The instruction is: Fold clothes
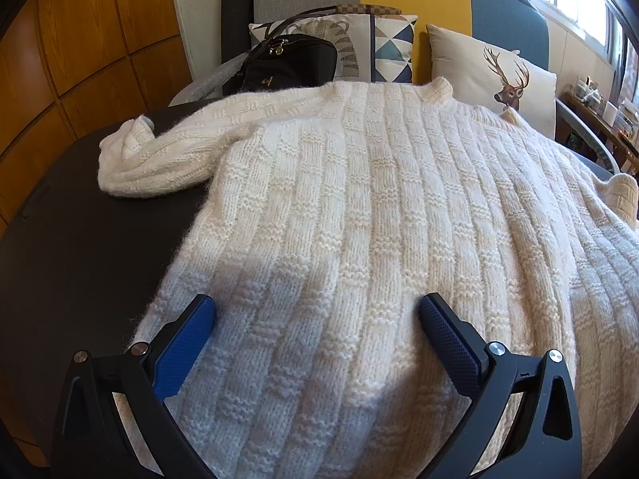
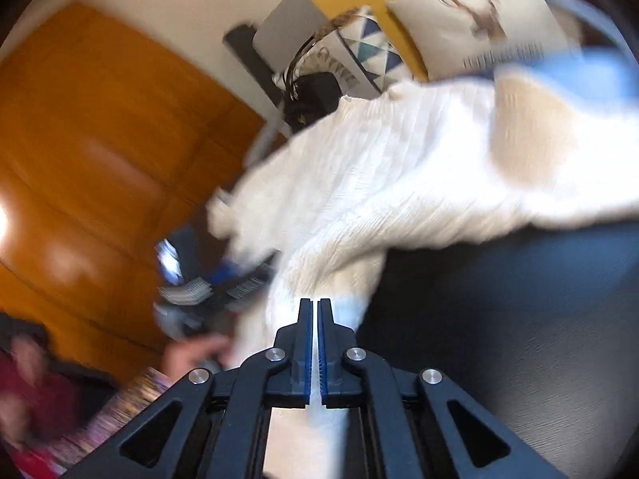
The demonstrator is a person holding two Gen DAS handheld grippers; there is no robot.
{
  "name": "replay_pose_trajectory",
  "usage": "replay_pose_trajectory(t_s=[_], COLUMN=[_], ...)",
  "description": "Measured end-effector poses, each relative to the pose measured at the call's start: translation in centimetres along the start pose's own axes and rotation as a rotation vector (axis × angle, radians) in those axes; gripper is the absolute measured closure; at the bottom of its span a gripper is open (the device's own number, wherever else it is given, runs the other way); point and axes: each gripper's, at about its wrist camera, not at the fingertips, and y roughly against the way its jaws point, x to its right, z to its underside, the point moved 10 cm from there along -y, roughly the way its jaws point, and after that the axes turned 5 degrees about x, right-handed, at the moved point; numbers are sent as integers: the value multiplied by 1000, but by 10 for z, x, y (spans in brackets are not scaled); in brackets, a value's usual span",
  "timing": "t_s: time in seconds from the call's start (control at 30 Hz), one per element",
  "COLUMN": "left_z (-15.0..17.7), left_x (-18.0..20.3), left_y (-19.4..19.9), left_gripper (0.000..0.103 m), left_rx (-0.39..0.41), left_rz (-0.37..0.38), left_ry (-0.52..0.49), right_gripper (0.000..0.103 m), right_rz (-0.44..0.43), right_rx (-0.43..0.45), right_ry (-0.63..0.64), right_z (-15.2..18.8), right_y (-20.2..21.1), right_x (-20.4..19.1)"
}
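Observation:
A cream knitted sweater (image 1: 379,207) lies spread on a dark table (image 1: 80,247), its left sleeve (image 1: 147,159) bunched at the far left. My left gripper (image 1: 317,311) hovers open over the sweater's near part, its blue pads wide apart with nothing between them. In the blurred right wrist view, my right gripper (image 2: 314,303) is shut on a strip of the sweater (image 2: 359,183), apparently a sleeve, which stretches away from the jaws above the table (image 2: 499,319).
A black handbag (image 1: 291,66) and patterned cushions (image 1: 495,76) sit behind the table against a grey, yellow and blue sofa back. Wooden panels (image 1: 80,40) line the left. A person's hand (image 2: 195,353) and sleeve show at the lower left of the right wrist view.

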Motion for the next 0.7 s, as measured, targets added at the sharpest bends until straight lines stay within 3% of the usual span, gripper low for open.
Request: replay_pose_trajectory(t_s=[0.03,0.17,0.27,0.33,0.4,0.7], left_z=[0,0,-1,-3,-6,-1], left_x=[0,-1,-1,0,0,71], left_y=[0,0,0,2,12,76], left_gripper=[0,0,0,0,0,0], left_rx=[0,-1,-2,-17,-21,35], left_rz=[0,4,4,4,-9,259], left_ry=[0,4,2,-12,-22,-12], right_gripper=[99,94,89,82,82,89], right_rz=[15,-119,-95,-159,-211,-224], right_rx=[-26,-57,-43,-45,-60,-76], right_ry=[28,-180,-243,-330,-391,-235], right_z=[7,22,27,29,29,11], right_y=[-12,-11,-19,-21,-26,-48], right_x=[-1,28,45,51,50,14])
